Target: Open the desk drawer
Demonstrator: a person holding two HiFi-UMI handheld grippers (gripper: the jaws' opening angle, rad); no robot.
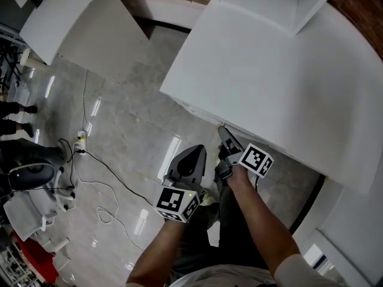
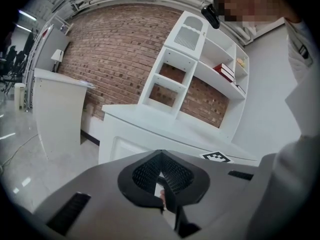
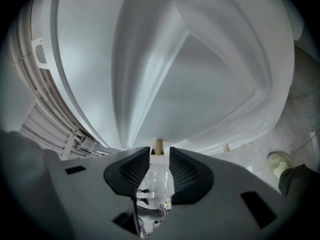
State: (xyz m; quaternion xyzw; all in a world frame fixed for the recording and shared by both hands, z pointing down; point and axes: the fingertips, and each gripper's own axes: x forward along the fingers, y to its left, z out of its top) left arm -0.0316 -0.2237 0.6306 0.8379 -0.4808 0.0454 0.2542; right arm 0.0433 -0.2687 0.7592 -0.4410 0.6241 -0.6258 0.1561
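Observation:
A white desk [image 1: 269, 70] fills the upper right of the head view, and its drawer front [image 1: 200, 112] runs along the near edge. My right gripper [image 1: 222, 133] points up at the underside of that edge. In the right gripper view its jaws [image 3: 159, 159] stand a narrow gap apart, with a small tan peg [image 3: 158, 146] just past the tips and nothing held. My left gripper [image 1: 197, 153] hangs lower left of it, over the floor. It is shut and empty [image 2: 161, 156]. The left gripper view shows the desk's panelled front [image 2: 120, 149].
A white shelf unit [image 2: 195, 69] stands on the desk against a brick wall [image 2: 115, 44]. Another white desk [image 1: 78, 17] is at the upper left. A cable and power strip [image 1: 81, 142] lie on the glossy floor. Chairs and gear [image 1: 30, 172] crowd the left edge.

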